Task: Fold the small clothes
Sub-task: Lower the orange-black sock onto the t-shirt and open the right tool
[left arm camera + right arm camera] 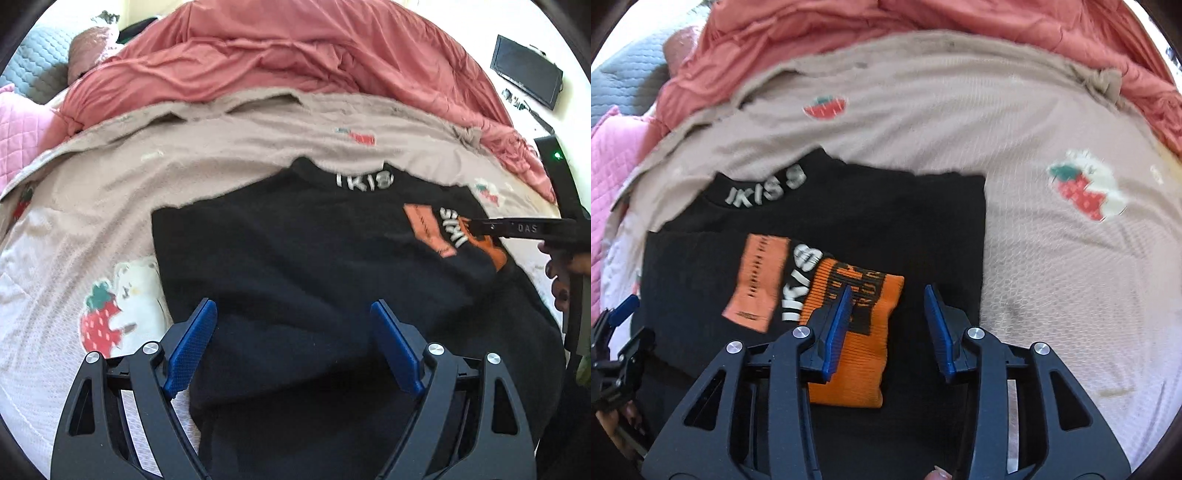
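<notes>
black top (849, 221) flat, both tools prob. open

A beige blanket (1052, 258) with strawberry pictures (1078, 195) is spread over the bed. Behind it a coral duvet (277, 55) is bunched up. A pink quilted cushion (18, 129) is seen at the left, and a black screen (524, 70) at the right.
</notes>
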Demonstrator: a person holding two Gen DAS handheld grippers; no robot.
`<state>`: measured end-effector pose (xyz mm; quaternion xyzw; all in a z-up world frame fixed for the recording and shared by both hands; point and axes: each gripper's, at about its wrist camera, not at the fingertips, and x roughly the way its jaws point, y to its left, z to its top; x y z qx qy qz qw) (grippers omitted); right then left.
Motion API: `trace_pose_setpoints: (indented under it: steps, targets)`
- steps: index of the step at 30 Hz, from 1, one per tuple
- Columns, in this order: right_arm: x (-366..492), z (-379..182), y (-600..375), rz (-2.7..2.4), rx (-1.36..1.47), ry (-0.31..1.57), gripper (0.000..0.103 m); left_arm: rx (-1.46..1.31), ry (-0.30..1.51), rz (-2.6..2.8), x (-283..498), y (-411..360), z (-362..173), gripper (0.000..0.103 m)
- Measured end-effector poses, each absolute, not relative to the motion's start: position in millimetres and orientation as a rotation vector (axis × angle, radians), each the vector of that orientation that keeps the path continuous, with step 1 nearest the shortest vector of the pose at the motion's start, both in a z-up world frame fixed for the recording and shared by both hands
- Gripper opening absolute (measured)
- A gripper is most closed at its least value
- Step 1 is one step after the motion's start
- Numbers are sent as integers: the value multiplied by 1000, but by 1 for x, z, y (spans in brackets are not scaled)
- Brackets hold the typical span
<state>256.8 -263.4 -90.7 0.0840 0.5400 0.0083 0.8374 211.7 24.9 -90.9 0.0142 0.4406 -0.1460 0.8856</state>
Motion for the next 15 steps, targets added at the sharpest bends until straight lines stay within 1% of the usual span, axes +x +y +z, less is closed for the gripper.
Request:
trace_pose_setpoints:
  steps: [2,3,4,5,7,11,13,15]
  targets:
    - [256,-96,-260,26,176,1146,32,38,935,-305,213,24,-96,84]
    - [256,-96,-257,44,173,1145,19,39,935,-306,213,24,-96,84]
    - [255,-95,-256,59,175,1143,19,34,934,-306,213,24,-96,84]
    - [254,-91,-254,59,161,1137,13,29,933,-306,214,25,-95,84]
    - [252,-81,-254,68,141,1101,8,16,917,-305,213,26,-92,84]
    - [249,-52,-259,64,96,974,6,5,883,-292,210,30,-86,84]
    - [254,-51,-258,25,38,979,6,-2,898,-291,212,31,-89,84]
    - [259,-64,-256,14,-2,1029,6,-1,918,-288,214,31,-93,84]
